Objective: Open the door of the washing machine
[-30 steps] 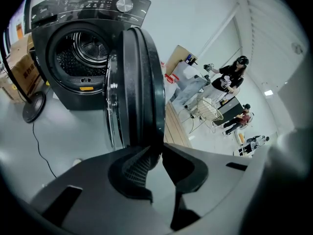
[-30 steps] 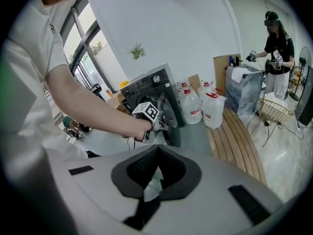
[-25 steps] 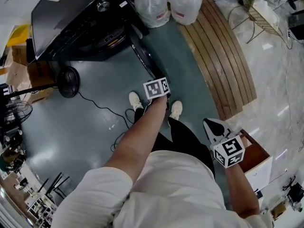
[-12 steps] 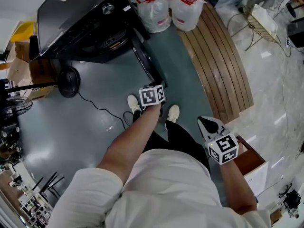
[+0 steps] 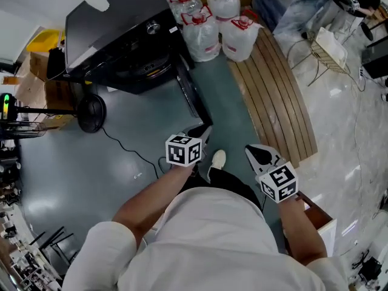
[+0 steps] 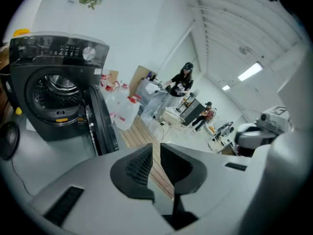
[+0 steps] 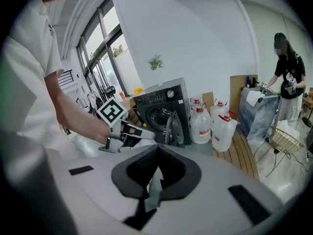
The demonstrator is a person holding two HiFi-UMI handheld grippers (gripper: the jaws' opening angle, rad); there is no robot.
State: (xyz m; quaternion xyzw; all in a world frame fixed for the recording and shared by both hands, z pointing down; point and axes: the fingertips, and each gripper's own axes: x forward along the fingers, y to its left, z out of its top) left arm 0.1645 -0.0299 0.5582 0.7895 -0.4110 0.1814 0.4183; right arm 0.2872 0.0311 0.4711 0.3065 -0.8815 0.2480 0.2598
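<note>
The black washing machine [image 5: 121, 35] stands at the upper left, and its round door [image 5: 193, 99] is swung open toward me, edge-on. My left gripper [image 5: 203, 132] hangs in the air just short of the door's free edge, touching nothing. Its jaws have just been closing; a narrow gap remains between them with nothing in it [image 6: 156, 148]. The drum and the open door [image 6: 100, 126] show ahead in the left gripper view. My right gripper [image 5: 254, 152] floats to the right, jaws together and empty [image 7: 158, 148]. It looks at the machine [image 7: 159, 109] and the left gripper [image 7: 128, 133].
Three water jugs [image 5: 218, 23] stand beside the machine, at the head of a slatted wooden platform [image 5: 276, 90]. A floor fan [image 5: 91, 111] and its cable [image 5: 124, 143] lie left of the door. A person [image 7: 287, 77] works at the back right by a wire basket [image 5: 330, 41].
My left gripper has drawn back from the door's free edge toward my body and risen. The right gripper has lifted slightly. The door stays open.
</note>
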